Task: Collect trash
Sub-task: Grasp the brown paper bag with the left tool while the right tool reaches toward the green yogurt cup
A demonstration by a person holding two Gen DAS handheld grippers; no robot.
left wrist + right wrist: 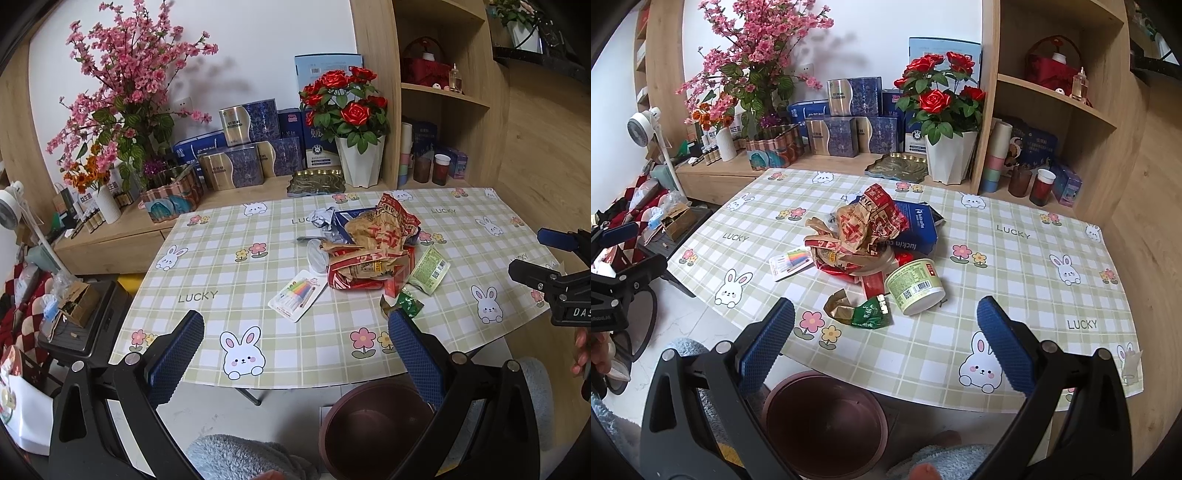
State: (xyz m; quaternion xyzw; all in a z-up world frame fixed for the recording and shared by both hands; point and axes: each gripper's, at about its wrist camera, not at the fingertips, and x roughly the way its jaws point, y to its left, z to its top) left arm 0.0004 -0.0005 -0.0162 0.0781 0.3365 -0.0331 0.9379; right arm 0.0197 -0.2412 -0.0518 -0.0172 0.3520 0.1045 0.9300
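Observation:
A heap of trash lies mid-table: crumpled red and brown wrappers (373, 240) (864, 229), a blue carton (918, 230), a tipped green-labelled cup (916, 286) (430, 269), a green and gold wrapper (864, 310) (404, 304), crumpled foil (323, 218) and a flat pen pack (297, 295) (792, 262). A dark red bin (373, 428) (823, 424) stands on the floor below the table's near edge. My left gripper (295, 328) is open and empty over the near edge. My right gripper (886, 321) is open and empty, just short of the cup.
The checked bunny tablecloth (229, 266) (1015, 280) covers the table. Behind it a wooden ledge holds flower pots (360, 158) (949, 158), blue boxes (236, 166) and a tin. Shelves stand at right (1052, 96). Clutter and a fan (642, 127) lie left.

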